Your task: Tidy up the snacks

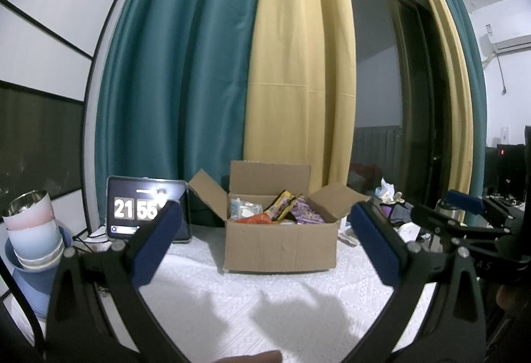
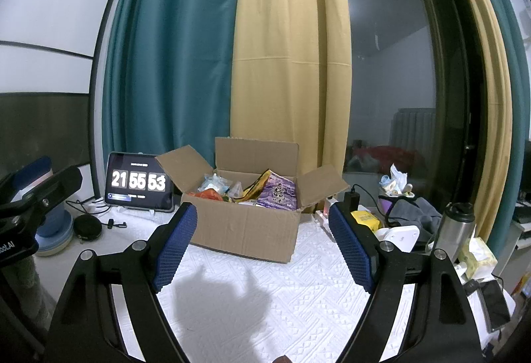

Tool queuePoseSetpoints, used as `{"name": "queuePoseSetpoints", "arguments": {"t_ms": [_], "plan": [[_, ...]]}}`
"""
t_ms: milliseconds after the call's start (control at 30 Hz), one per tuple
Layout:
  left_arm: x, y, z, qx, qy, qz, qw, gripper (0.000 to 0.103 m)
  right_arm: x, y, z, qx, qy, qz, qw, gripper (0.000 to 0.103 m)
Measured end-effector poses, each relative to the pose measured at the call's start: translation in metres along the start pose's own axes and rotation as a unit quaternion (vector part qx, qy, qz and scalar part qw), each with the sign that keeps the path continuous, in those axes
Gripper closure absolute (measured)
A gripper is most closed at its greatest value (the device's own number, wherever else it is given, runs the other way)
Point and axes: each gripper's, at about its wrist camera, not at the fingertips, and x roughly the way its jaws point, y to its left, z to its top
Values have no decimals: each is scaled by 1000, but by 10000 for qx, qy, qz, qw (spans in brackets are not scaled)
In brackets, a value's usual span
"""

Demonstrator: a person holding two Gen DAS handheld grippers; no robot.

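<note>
Snack box [image 2: 244, 231] beyond (spread) right claw [image 2: 262, 246]

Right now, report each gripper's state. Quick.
Left gripper: open, holding nothing, short of the cardboard box.
Right gripper: open, holding nothing, also short of the box.

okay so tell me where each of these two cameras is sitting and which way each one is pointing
Left wrist: rides the left gripper, above the white textured tablecloth, facing the open brown cardboard box and teal-and-yellow curtains; its blue-padded fingers and the right gripper show.
Right wrist: rides the right gripper, facing the same box from slightly rightward; the left gripper shows at the left edge.
Shared: box, purple snack bag, black tablet clock, curtains.
</note>
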Motion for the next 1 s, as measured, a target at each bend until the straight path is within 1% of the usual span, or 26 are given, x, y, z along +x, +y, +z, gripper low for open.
{"name": "queuePoseSetpoints", "arguments": {"t_ms": [733,900,1000], "plan": [[-1,-2,0,-4,-7,-2,10000,1,-1,1,0,14,14,-1,10000,19],[5,-7,-1,25,3,-56,10000,1,0,3,-2,10,42,9,10000,19],[13,-9,-3,53,33,-76,10000,1,6,6,-4,14,141,62,9999,19]]}}
